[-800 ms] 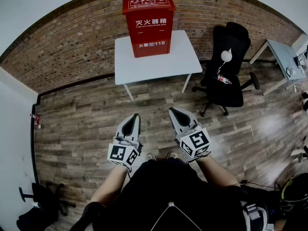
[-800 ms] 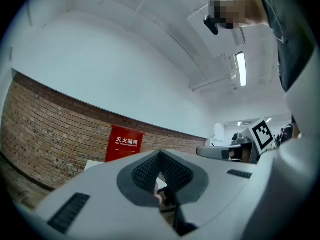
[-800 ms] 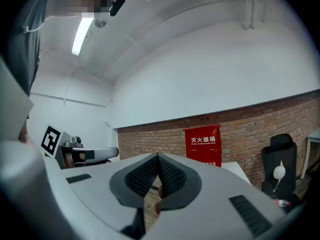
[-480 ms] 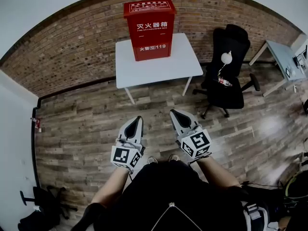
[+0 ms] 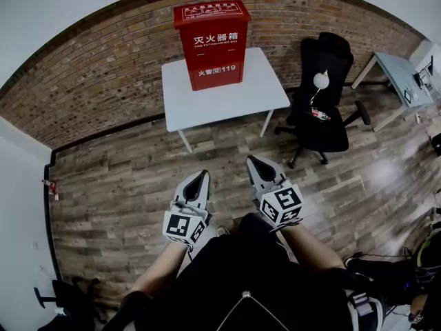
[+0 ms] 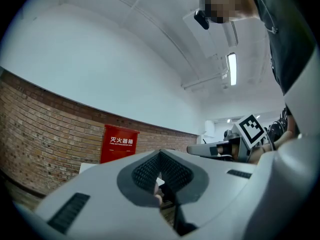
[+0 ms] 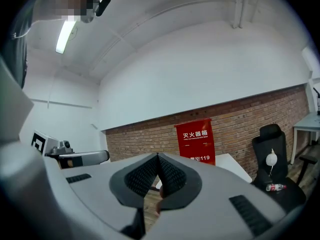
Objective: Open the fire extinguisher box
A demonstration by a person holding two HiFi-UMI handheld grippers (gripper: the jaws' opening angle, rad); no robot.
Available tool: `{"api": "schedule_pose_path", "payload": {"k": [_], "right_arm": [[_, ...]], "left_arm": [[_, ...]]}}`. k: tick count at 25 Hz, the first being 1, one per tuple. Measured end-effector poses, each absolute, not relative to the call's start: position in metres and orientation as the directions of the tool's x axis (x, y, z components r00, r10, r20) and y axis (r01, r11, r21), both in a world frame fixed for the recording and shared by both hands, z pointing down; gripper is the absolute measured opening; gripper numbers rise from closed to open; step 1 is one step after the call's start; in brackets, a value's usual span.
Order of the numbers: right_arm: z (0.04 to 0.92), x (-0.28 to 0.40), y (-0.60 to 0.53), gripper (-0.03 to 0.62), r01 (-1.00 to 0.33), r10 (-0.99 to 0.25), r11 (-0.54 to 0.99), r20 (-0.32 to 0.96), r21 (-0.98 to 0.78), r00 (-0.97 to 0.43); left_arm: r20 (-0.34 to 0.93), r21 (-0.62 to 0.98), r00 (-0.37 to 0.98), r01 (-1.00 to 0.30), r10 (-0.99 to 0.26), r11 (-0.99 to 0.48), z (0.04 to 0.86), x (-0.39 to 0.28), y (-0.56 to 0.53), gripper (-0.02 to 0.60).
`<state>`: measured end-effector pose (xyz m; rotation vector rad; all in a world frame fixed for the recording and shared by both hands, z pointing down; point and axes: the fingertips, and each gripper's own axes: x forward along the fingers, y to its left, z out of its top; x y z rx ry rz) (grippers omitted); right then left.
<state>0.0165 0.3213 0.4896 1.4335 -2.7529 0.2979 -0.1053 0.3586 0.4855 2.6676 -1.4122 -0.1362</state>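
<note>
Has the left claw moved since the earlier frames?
Yes, slightly: the left claw has drifted rightward, measured against the white table and its front left leg.

- On the front of the red fire extinguisher box (image 5: 212, 45), upper half: large white characters "灭火器箱".
- Just under those characters: one fine line of white Latin capitals, too small to read surely.
- Lower front of the box: white "火警", a small mark, then "119".
- On the box's lid (image 5: 210, 9): white print, too small to read.
- Well in front of the box, the cube on the left gripper (image 5: 202, 174) and on the right gripper (image 5: 250, 158): black-and-white square markers, no letters.
</note>
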Motion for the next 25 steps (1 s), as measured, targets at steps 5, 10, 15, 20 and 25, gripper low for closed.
{"api": "schedule_pose_path", "payload": {"k": [5,10,15,20,25], "right_arm": [[0.492,0.024,0.307,0.018,-0.840,-0.834,0.515,0.125,-0.172,-0.537],[0.493,0.033,0.281,0.018,-0.845,-0.840,0.510,0.118,-0.160,-0.530],[0.491,0.042,0.245,0.018,-0.838,-0.838,0.522,0.090,-0.156,-0.539],[0.485,0.059,0.199,0.018,-0.822,-0.823,0.548,0.074,-0.155,-0.563],[0.480,0.076,0.149,0.018,-0.807,-0.810,0.569,0.061,-0.158,-0.583]], "left_arm": [[-0.017,0.162,0.572,-0.808,-0.820,-0.567,0.488,-0.110,0.346,0.043],[-0.018,0.183,0.552,-0.818,-0.834,-0.545,0.491,-0.107,0.318,0.043],[0.000,0.193,0.519,-0.839,-0.855,-0.509,0.498,-0.103,0.283,0.043],[-0.009,0.188,0.492,-0.854,-0.871,-0.485,0.490,-0.088,0.235,0.043],[-0.007,0.188,0.462,-0.871,-0.887,-0.455,0.487,-0.072,0.191,0.043]]}}
